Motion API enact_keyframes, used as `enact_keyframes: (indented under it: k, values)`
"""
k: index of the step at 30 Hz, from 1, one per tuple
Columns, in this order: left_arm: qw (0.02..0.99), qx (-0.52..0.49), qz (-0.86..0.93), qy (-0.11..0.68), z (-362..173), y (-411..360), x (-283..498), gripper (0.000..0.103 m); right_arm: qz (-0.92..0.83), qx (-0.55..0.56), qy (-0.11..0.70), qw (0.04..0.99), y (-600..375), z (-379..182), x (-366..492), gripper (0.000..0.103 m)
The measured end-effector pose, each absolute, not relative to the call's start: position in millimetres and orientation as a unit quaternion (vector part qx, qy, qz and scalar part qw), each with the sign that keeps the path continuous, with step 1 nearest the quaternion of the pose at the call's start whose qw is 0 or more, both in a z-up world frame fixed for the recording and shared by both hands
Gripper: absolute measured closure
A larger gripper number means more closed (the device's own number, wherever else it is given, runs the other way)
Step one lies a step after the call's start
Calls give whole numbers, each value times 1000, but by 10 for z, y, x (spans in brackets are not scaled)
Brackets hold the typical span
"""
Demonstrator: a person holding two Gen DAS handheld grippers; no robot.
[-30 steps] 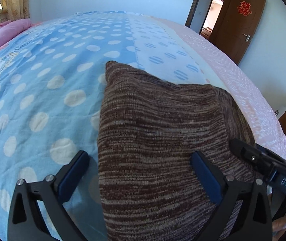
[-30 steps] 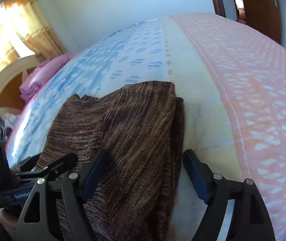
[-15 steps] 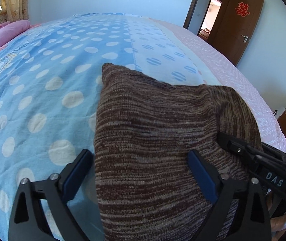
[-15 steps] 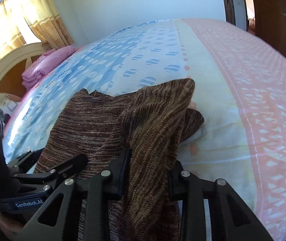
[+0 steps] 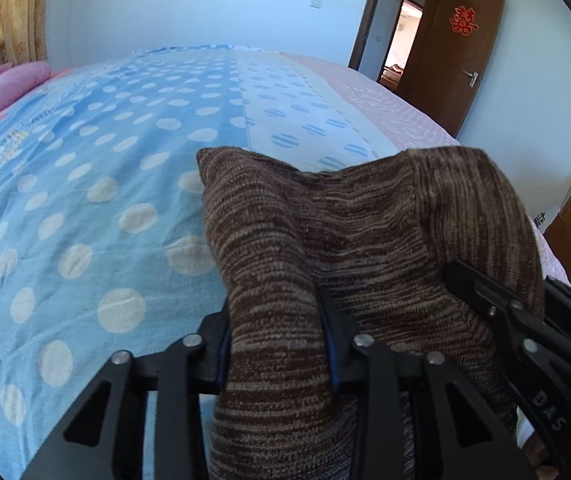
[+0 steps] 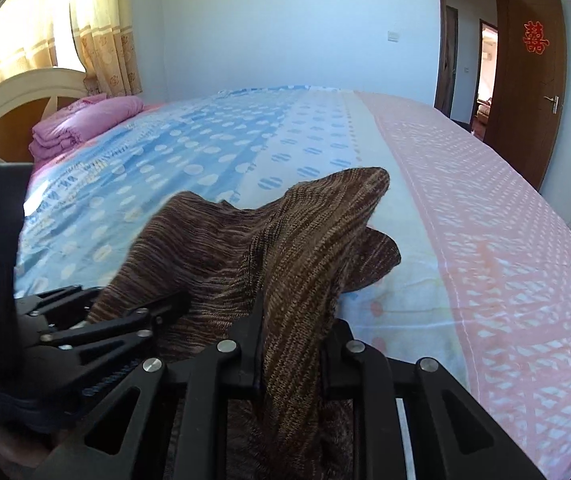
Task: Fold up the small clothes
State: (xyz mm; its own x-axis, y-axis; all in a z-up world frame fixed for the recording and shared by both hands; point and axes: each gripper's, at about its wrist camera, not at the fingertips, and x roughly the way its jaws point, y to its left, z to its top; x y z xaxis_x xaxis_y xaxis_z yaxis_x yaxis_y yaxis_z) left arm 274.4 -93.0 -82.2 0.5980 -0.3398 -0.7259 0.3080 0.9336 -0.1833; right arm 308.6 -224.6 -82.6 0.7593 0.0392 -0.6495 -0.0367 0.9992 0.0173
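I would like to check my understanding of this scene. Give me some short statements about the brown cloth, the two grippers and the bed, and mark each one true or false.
1. The brown knitted cloth lies on a bed sheet with pale dots. True.
2. The left gripper has nothing between its fingers. False: a fold of the cloth is between them, and its jaws are closing on it.
3. The right gripper has part of the cloth between its fingers. True; its jaws are closing too.
4. The cloth is folded into a flat, neat square. False: it is bunched and partly raised off the bed.
5. The brown door is shut. False: it stands open.
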Motion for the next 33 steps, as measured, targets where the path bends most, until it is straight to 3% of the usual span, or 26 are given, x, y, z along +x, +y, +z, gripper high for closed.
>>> enact_keyframes:
  k: [3,18,33]
  values:
    - [895,-19,-190,404,-733,-928,2656,76,19,-7,327,945,-2159,-661,2848,83]
    - [899,-50,-261,347,-216,-836,1780,77,-16,-22,249,968,-1965,-26,1567,83]
    - [889,2,-324,325,-66,-1823,1632,77,-101,-18,231,967,-2734,114,1281,83]
